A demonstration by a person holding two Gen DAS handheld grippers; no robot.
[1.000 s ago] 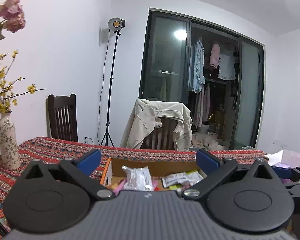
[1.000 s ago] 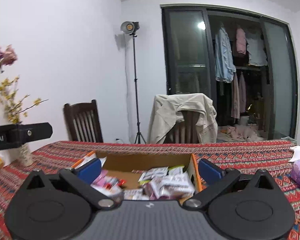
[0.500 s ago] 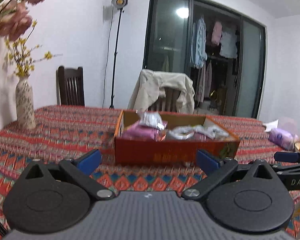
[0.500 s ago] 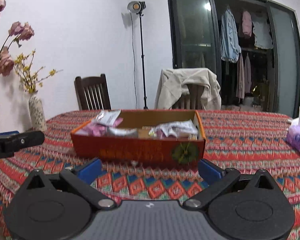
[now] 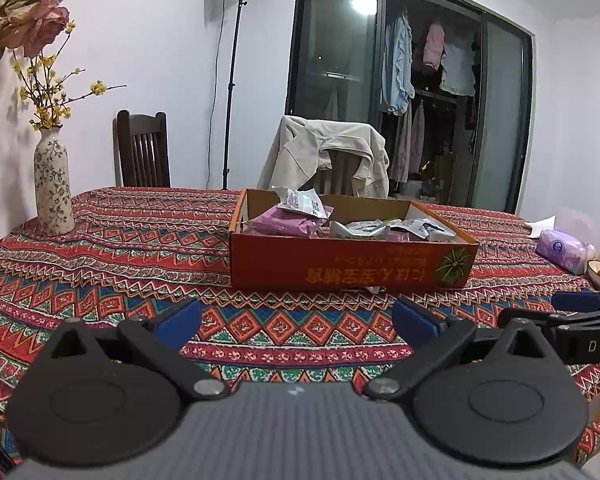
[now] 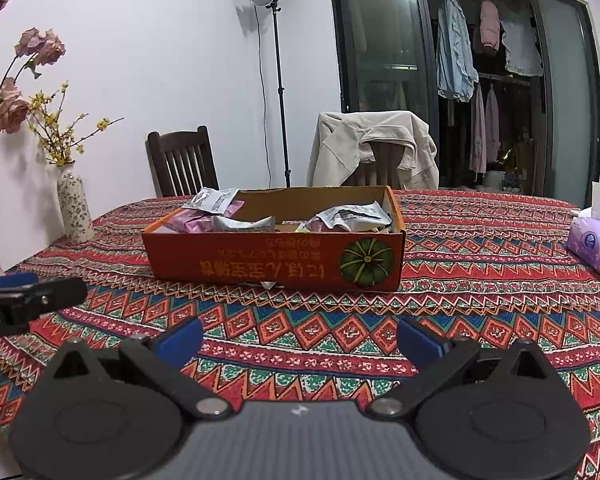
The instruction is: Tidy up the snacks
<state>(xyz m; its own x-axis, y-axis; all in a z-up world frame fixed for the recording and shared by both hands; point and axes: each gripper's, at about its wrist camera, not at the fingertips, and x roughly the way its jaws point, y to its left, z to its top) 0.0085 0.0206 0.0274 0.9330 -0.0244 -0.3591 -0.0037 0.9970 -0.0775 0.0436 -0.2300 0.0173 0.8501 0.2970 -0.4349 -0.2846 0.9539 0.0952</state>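
Left gripper [image 5: 296, 320] spread, empty, above tablecloth [image 5: 100, 264]. Right gripper [image 6: 300, 336] spread, empty. Orange box [image 6: 260, 264] with snack packets [image 6: 348, 216] ahead of both, apart.

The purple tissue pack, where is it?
In both views the purple tissue pack lies on the tablecloth at the far right, apart from the orange snack box.
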